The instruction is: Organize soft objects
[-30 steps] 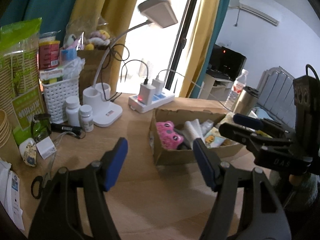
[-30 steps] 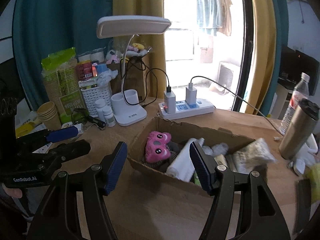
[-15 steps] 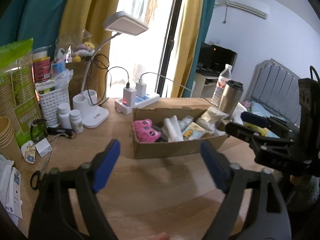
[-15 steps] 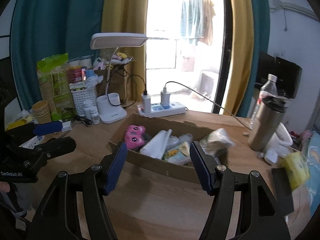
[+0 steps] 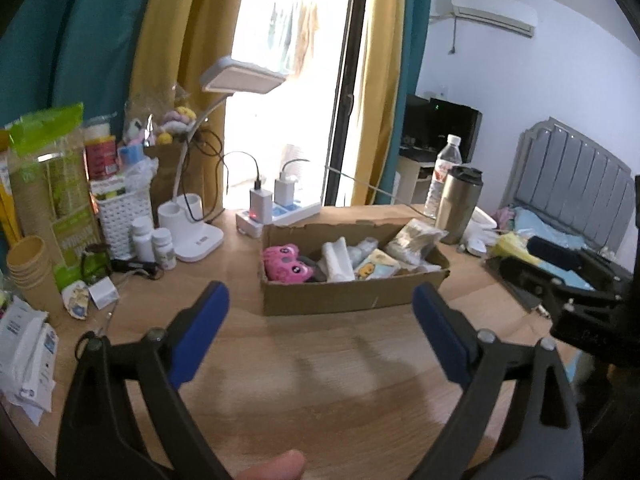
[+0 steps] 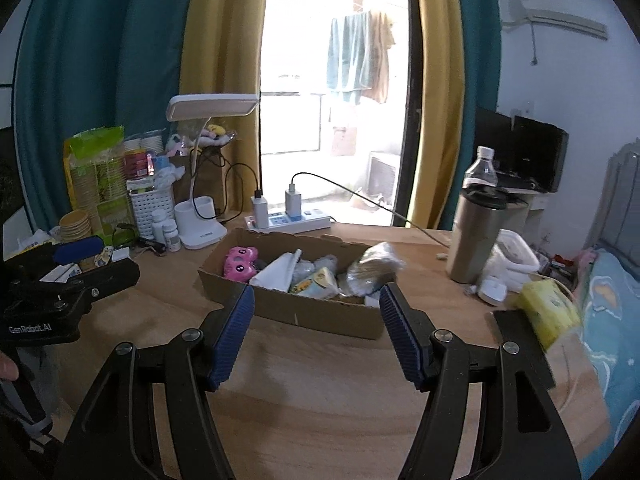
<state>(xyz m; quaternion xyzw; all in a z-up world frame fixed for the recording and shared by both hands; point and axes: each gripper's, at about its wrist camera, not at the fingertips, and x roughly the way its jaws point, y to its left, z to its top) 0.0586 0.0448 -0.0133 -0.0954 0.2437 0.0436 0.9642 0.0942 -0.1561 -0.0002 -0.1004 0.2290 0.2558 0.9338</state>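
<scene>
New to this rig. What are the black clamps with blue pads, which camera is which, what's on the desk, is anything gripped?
They are handheld two-finger grippers, one per hand, each with a fisheye camera looking along its fingers. One picture is from the left gripper, whose jaws are opening with nothing between them. The other is from the right gripper, open and empty. Each also shows at the edge of the other's view. On the wooden desk sits a cardboard box holding a pink plush toy and soft packets, with a desk lamp, a power strip and a steel tumbler around it.
</scene>
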